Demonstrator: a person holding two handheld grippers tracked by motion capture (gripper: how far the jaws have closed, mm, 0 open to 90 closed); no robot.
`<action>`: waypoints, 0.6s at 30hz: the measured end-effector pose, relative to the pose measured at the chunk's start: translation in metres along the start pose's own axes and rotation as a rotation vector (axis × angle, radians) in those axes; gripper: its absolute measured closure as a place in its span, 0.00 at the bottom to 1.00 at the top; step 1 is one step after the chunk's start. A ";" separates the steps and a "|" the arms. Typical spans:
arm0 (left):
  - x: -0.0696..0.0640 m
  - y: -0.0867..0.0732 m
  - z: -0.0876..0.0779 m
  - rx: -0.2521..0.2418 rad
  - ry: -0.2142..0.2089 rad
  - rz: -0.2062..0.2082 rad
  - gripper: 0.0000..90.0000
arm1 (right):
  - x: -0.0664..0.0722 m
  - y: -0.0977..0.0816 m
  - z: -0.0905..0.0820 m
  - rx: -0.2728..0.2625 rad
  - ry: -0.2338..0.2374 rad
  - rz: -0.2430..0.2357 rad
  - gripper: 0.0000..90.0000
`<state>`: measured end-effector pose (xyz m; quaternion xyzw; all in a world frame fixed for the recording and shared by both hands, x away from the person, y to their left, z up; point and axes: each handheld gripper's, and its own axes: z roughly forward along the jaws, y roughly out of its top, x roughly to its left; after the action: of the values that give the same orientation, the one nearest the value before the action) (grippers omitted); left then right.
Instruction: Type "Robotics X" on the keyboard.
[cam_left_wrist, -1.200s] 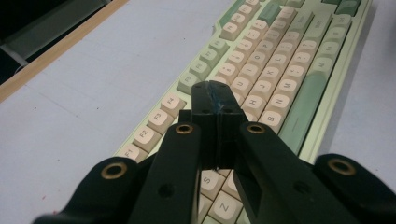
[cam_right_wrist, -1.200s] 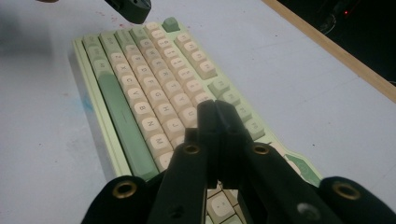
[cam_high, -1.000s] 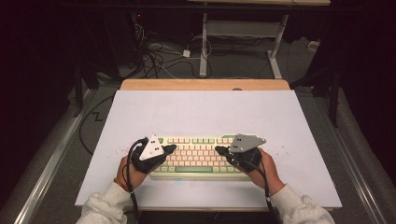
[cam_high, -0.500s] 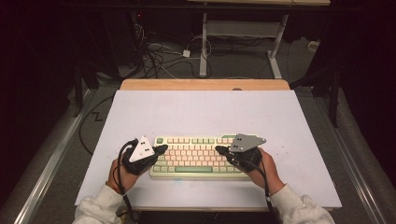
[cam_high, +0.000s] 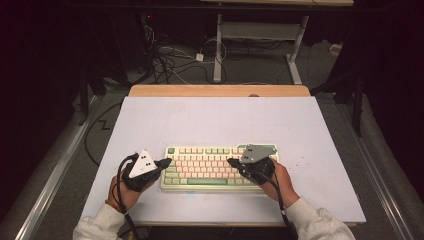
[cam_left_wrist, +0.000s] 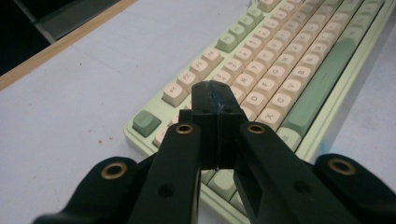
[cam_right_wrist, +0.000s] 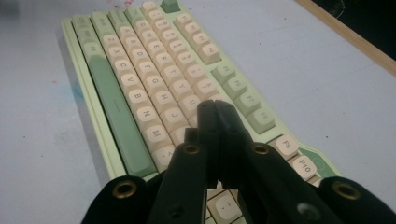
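Observation:
A pale green keyboard (cam_high: 210, 167) with cream keys and a green space bar lies near the front of the white table top. My left gripper (cam_high: 165, 162) hovers at its left end, jaws shut with nothing between them; in the left gripper view its tip (cam_left_wrist: 215, 88) points over the keyboard's (cam_left_wrist: 289, 60) left keys. My right gripper (cam_high: 231, 162) is over the right half of the keys, shut and empty too. In the right gripper view its closed tip (cam_right_wrist: 215, 106) sits above the right-hand letter keys of the keyboard (cam_right_wrist: 140, 74).
The white board (cam_high: 220, 120) rests on a wooden table whose far edge (cam_high: 220, 91) shows behind. Beyond it are cables on the floor (cam_high: 175, 60) and a white desk frame (cam_high: 260, 35). Metal rails run along both sides.
My left gripper has slid leftward, from over the left keys to the keyboard's left end. The right gripper has stayed where it was.

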<state>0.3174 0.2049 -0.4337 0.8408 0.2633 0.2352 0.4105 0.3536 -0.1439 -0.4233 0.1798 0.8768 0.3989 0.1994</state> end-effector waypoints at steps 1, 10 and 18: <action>0.000 -0.001 0.000 0.002 -0.001 -0.002 0.98 | 0.000 0.000 0.002 0.008 0.000 0.001 1.00; -0.003 -0.008 -0.001 0.024 -0.012 -0.007 0.98 | -0.002 -0.001 0.022 0.058 0.000 -0.005 1.00; -0.004 -0.012 -0.002 0.030 -0.011 -0.011 0.98 | -0.003 -0.001 0.028 0.075 -0.007 -0.004 1.00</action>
<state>0.3101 0.2093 -0.4427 0.8465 0.2692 0.2243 0.4007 0.3696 -0.1283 -0.4398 0.1867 0.8909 0.3646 0.1964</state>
